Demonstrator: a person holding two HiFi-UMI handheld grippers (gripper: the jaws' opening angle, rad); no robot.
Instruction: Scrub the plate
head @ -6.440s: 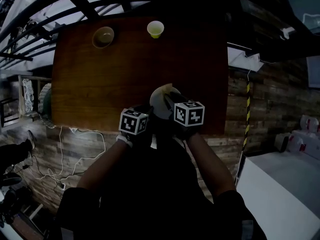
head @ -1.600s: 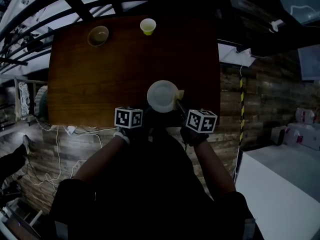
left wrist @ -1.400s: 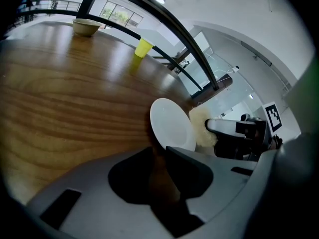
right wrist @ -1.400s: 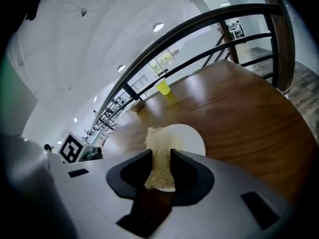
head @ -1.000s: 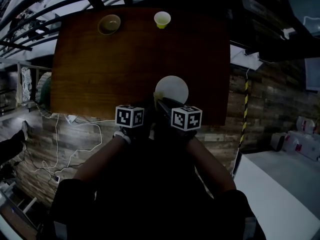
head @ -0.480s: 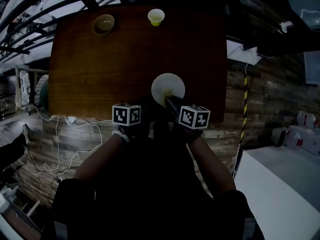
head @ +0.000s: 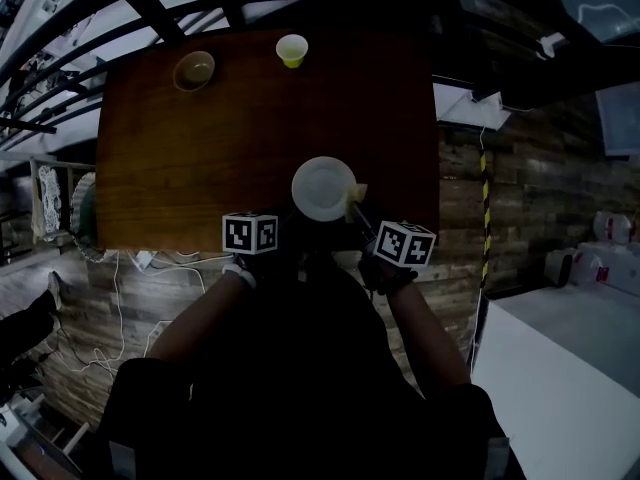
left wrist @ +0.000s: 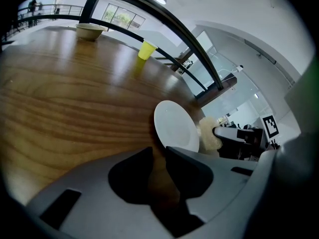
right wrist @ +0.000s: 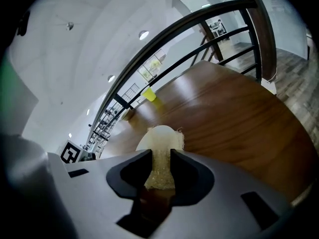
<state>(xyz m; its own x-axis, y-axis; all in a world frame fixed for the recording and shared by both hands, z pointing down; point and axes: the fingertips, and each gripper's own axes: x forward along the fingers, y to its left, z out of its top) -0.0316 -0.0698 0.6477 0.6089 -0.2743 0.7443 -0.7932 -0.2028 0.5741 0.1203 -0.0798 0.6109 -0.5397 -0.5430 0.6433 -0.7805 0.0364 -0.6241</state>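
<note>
A white plate [head: 320, 187] is held up off the brown table [head: 200, 158], near its front edge. My left gripper [head: 297, 218] is shut on the plate's near rim; in the left gripper view the plate [left wrist: 173, 126] stands tilted just beyond the jaws of the left gripper [left wrist: 159, 154]. My right gripper [head: 357, 211] is shut on a pale yellow sponge [head: 356, 192], which touches the plate's right edge. In the right gripper view the sponge [right wrist: 162, 153] fills the gap of the right gripper [right wrist: 160, 158], with the plate [right wrist: 142, 141] just behind it.
A tan bowl [head: 193, 69] and a yellow cup [head: 291, 50] stand at the table's far edge. A black railing [left wrist: 164, 19] runs beyond the table. The table's right edge [head: 436, 168] meets a brick-patterned floor, and cables [head: 170, 268] lie on the floor at the left.
The right gripper with the sponge has slid from the plate's near middle to its right edge. The left gripper keeps holding the plate in about the same place.
</note>
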